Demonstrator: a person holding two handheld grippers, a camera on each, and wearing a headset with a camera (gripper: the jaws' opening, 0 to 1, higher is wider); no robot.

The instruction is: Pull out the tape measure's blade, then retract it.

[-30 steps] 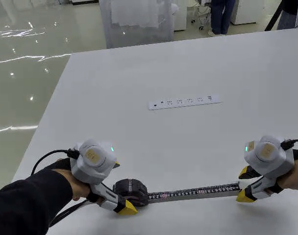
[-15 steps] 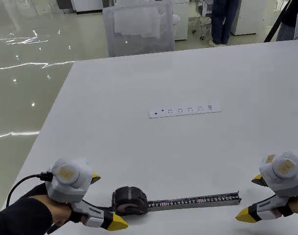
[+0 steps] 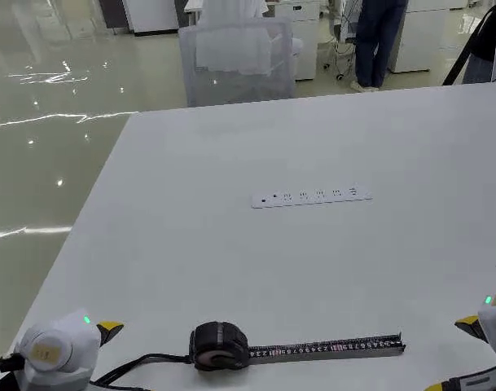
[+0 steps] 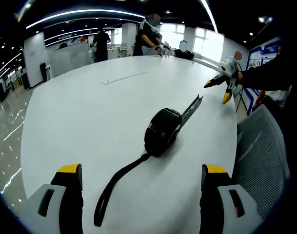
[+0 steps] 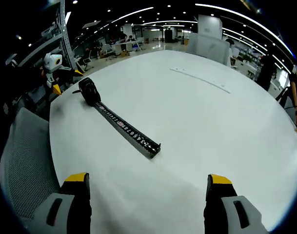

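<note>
Two grippers, both with jaws spread wide and nothing between them. Left gripper [image 4: 142,171] points at the tape measure case [image 4: 162,130] from behind its strap [image 4: 118,183]. Right gripper [image 5: 147,179] faces the hook end [image 5: 155,148], apart from it.

Case rests on the white table [image 3: 231,269] near the front edge. Blade [image 3: 329,349] lies drawn out flat to the right, unheld.

Judgement: pull-out looks done; retraction not yet.
- Case: compact, hard, rounded, probably hefty enough to sit firm. Pinch across its flat sides.
- Blade: thin sprung steel, stiff lengthwise, slick, sharp-edged. It may snap back, so hold near the hook and feed it in slowly.

Power strip [image 3: 311,196] lies well beyond.
</note>
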